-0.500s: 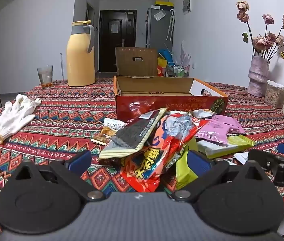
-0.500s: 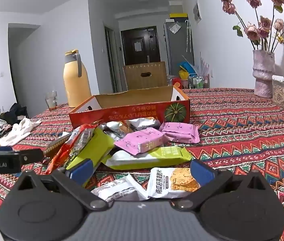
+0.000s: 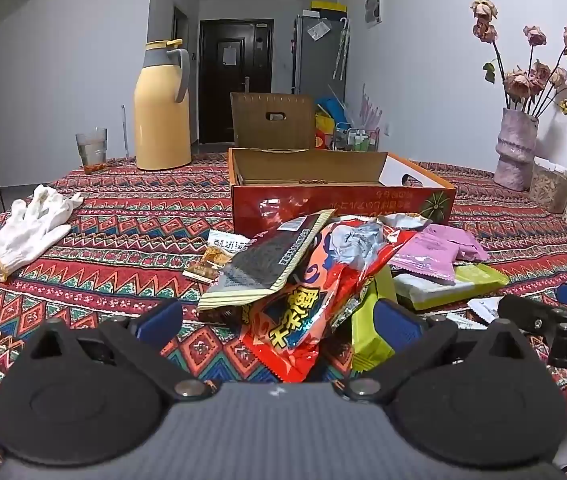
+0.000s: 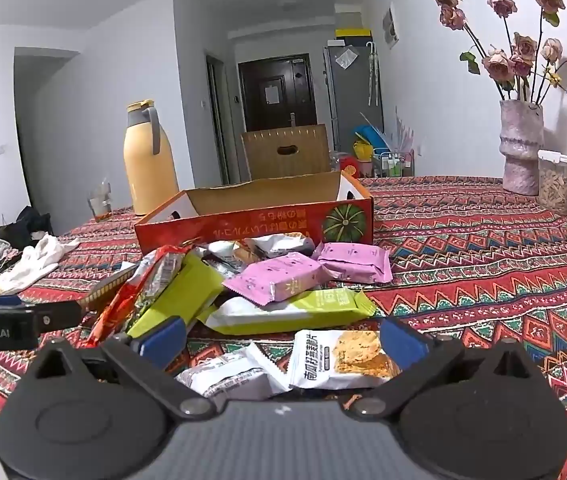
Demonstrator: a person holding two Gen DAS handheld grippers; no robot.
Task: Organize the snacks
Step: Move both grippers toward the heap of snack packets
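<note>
Now | left gripper (image 3: 279, 320) tilted down, jaws wide | right gripper (image 4: 283, 336) likewise

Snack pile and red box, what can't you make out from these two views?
- Red box floor: both views, hidden by its front wall.
- Snacks low in the pile: left view, covered by the red bag.
- White packet: right view, near end behind the gripper body.
- Glass: right view, blurred.
</note>
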